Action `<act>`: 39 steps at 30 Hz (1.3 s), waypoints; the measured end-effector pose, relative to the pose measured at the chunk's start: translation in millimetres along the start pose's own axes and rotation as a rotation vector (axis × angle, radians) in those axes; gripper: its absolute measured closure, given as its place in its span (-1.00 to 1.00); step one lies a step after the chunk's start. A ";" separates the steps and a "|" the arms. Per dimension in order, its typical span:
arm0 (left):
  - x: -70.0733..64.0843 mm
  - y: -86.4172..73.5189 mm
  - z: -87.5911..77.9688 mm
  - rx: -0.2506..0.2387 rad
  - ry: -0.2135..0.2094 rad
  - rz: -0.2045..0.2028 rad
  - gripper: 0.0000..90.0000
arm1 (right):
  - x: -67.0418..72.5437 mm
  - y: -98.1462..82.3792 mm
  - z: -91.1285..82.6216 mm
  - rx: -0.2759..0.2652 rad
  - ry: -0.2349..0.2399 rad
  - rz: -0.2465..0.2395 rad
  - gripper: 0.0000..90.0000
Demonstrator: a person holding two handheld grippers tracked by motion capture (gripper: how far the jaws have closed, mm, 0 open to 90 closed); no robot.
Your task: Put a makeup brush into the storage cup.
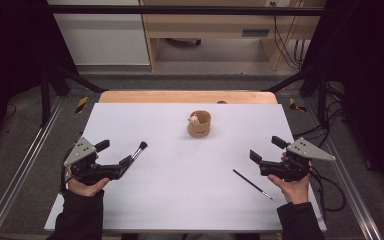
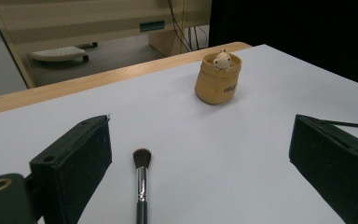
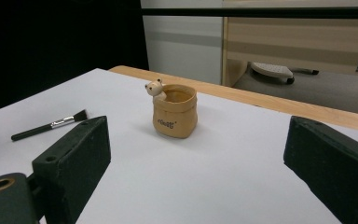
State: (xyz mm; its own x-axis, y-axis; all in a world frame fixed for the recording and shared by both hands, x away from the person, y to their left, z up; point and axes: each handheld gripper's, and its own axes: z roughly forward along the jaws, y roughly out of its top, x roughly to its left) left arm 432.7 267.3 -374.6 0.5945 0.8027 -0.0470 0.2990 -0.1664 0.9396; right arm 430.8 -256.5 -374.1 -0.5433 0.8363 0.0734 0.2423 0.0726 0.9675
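High view caught the left gripper [image 1: 121, 151] and the right gripper [image 1: 265, 149] resting low on the white table [image 1: 180, 200], both with jaws spread wide and nothing clasped. A round-headed makeup brush with a black handle and silver ferrule [image 1: 139, 150] lay just ahead of the left claw, its dark tuft pointing away from the hand. A thin black-handled liner brush [image 1: 252, 184] lay just inward of the right claw, nearer the person. Well ahead of both, between them, stood a tan ceramic pot shaped like a sack with a small bear figure on its rim [image 1: 199, 124].

Judged from the scene, the round brush looked like the first pick: the left claw would do best to advance along the handle, straddle it near the ferrule and close squarely, so the brush did not roll or tip.

Left gripper view showed the brush [image 2: 141, 179] lying between the open jaws, closer to the left one and untouched. Right gripper view framed the pot [image 3: 174, 111] dead ahead and showed a flat, angled brush [image 3: 49, 125] beyond its left jaw.
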 end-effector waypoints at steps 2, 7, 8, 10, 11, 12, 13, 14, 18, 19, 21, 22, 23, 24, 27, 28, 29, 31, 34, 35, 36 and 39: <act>0.2 -0.8 0.4 0.003 -0.001 -0.001 -0.89 | -0.3 0.2 -0.9 0.003 -0.001 -0.007 -0.82; 1.4 -6.3 3.1 0.026 0.001 -0.009 -0.89 | 1.2 1.4 -3.3 0.042 -0.027 -0.033 -0.81; 1.7 -7.0 3.0 0.031 0.002 -0.005 -0.89 | 1.7 1.7 -3.6 0.046 -0.032 -0.036 -0.80; 1.8 -8.0 2.9 0.034 0.005 -0.003 -0.89 | 2.3 2.1 -3.8 0.051 -0.034 -0.040 -0.80; 2.1 -9.0 2.6 0.032 0.005 -0.008 -0.89 | 4.5 3.3 -3.2 0.058 -0.035 -0.041 -0.79; 2.3 -9.1 2.3 0.032 0.006 -0.007 -0.89 | 5.2 3.8 -2.9 0.066 -0.036 -0.045 -0.79; 2.4 -9.3 2.0 0.032 0.006 -0.006 -0.89 | 6.0 4.2 -2.5 0.071 -0.036 -0.045 -0.79; 2.5 -9.4 1.9 0.031 0.006 -0.006 -0.89 | 7.0 4.2 -2.2 0.076 -0.034 -0.048 -0.79; 1.9 -11.1 3.1 0.041 0.002 -0.007 -0.89 | 9.3 2.3 0.4 0.110 -0.028 -0.056 -0.78; 1.8 -11.6 4.0 0.045 0.003 -0.006 -0.89 | 9.8 1.7 1.4 0.124 -0.032 -0.057 -0.78; 2.1 -11.7 4.2 0.049 0.005 -0.003 -0.89 | 10.4 0.1 3.1 0.148 -0.030 -0.062 -0.78; 2.0 -11.9 4.8 0.047 0.003 -0.009 -0.89 | 10.5 -0.6 3.9 0.157 -0.028 -0.065 -0.78; 1.8 -12.0 4.9 0.048 0.003 -0.007 -0.89 | 10.7 -1.5 4.4 0.169 -0.029 -0.065 -0.78; 1.4 -12.3 5.0 0.050 0.003 -0.006 -0.89 | 10.8 -1.9 5.0 0.175 -0.030 -0.067 -0.77; 0.8 -13.1 5.4 0.054 0.003 -0.003 -0.89 | 11.3 -4.1 7.3 0.197 -0.026 -0.065 -0.74; 0.6 -13.4 5.7 0.055 0.003 -0.003 -0.89 | 11.7 -4.8 8.2 0.208 -0.023 -0.063 -0.73; 0.6 -13.7 6.2 0.058 0.002 -0.002 -0.89 | 12.3 -5.7 9.2 0.221 -0.022 -0.064 -0.73; 0.6 -14.1 6.6 0.063 0.003 0.002 -0.89 | 13.1 -7.4 11.2 0.244 -0.024 -0.070 -0.73; -0.2 -15.1 8.1 0.068 0.004 0.001 -0.89 | 13.7 -10.6 14.4 0.290 -0.022 -0.066 -0.70; -0.2 -15.1 8.1 0.068 0.004 0.001 -0.89 | 13.7 -10.6 14.4 0.290 -0.022 -0.066 -0.70; -0.6 -15.4 8.6 0.073 0.006 0.005 -0.89 | 13.5 -11.7 15.4 0.301 -0.020 -0.070 -0.68; -1.1 -16.1 9.7 0.081 0.002 0.011 -0.90 | 12.8 -14.8 18.9 0.343 -0.014 -0.073 -0.64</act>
State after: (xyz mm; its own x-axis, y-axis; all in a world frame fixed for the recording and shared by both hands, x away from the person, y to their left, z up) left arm 434.5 263.5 -392.9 0.5969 0.8015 -0.0359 0.3514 -0.2209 0.9098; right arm 435.5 -236.5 -392.1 -0.5589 0.8293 0.0011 0.4600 0.3089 0.8325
